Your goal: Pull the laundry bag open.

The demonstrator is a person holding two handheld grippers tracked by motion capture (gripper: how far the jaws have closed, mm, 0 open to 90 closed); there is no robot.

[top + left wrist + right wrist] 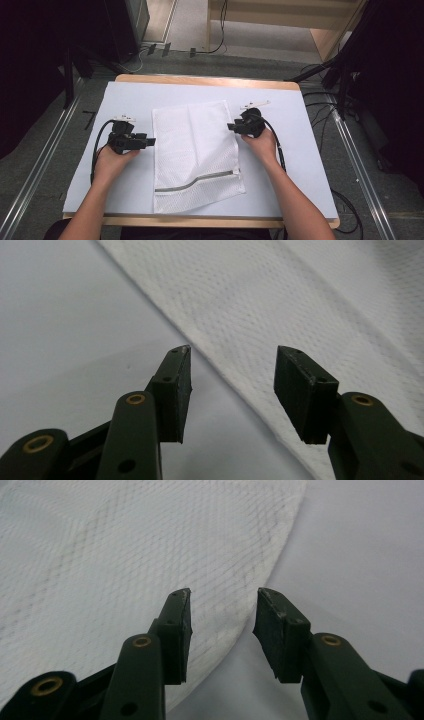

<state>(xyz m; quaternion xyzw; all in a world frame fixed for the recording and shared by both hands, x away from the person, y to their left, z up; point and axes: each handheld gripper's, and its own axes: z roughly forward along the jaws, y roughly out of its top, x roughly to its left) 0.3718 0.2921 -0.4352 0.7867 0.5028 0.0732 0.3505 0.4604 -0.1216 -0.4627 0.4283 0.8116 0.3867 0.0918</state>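
Note:
A white mesh laundry bag [195, 152] lies flat in the middle of the table, its grey zipper [197, 182] near the front end. My left gripper [148, 142] sits at the bag's left edge, jaws open, pointing at the mesh. In the left gripper view the bag's hem [235, 370] runs between the open pads [175, 390], untouched. My right gripper [231, 127] is at the bag's right edge near the far corner. In the right gripper view the curved hem [235, 625] lies under the gap of the open jaws, with nothing pinched.
A white sheet [300, 150] covers the wooden table [200, 80]. Cables [277, 145] trail from both grippers toward the front edge. Metal rails [45, 155] run along the floor on either side, and dark stands rise at the back corners.

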